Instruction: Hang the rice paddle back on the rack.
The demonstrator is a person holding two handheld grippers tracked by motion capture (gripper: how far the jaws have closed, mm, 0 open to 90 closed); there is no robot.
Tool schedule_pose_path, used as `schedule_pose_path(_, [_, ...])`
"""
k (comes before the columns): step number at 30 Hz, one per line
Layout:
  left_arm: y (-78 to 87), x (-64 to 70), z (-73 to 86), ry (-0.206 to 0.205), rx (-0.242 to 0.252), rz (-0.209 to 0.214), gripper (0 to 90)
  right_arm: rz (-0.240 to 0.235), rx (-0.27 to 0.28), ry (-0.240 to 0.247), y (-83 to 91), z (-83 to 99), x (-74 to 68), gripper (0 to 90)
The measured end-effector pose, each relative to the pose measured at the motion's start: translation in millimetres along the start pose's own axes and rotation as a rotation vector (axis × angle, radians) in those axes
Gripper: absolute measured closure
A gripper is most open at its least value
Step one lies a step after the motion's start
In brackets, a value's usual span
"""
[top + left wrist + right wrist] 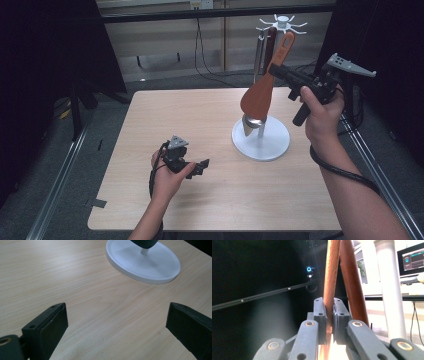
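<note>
A white utensil stand [272,145] with a round base and a hooked top [282,22] rises at the table's right of centre. An orange-brown wooden spatula [259,95] leans against it, blade down. My right gripper [276,70] is shut on its handle [330,282], just below the hooks. A darker wooden handle [352,285] and the white pole [390,285] stand right behind. A metal ladle [249,123] hangs low by the base. My left gripper [202,166] rests open near the table, left of the base [150,267], its jaws [116,315] wide apart with nothing between them.
The light wooden table [165,125] ends close to the stand on the right. Black frame bars and metal rails [60,175] flank both sides. Cables trail on the floor behind. A lit monitor [410,260] shows far off in the right gripper view.
</note>
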State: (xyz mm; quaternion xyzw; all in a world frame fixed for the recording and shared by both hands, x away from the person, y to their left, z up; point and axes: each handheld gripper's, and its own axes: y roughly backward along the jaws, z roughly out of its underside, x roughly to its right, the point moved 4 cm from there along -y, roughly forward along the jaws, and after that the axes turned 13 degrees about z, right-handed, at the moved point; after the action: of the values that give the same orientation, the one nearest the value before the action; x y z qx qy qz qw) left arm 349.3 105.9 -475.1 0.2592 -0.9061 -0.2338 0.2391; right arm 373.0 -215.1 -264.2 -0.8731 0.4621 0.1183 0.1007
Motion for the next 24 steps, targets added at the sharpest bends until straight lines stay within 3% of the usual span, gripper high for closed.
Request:
schedule_pose_path(7, [1.7, -0.2, -1.6, -0.013, -0.002, -0.001, 3.8, 0.000, 0.013, -0.031, -5.3, -1.0, 4.9, 84.2])
schedule_pose_path(12, [3.0, -0.1, -2.4, -0.002, 0.013, -0.006, 3.8, 0.002, 0.021, -0.080, -5.1, 3.6, 14.7, 83.9])
schedule_pose_path(20, [5.3, -0.2, -3.7, -0.020, 0.004, -0.009, 3.8, -0.007, 0.044, -0.147, -6.4, 9.7, 17.4, 81.0])
schedule_pose_path(24, [5.2, -0.2, -3.5, -0.020, 0.003, -0.009, 3.8, 0.019, 0.063, -0.163, -5.1, 10.3, 21.1, 78.3])
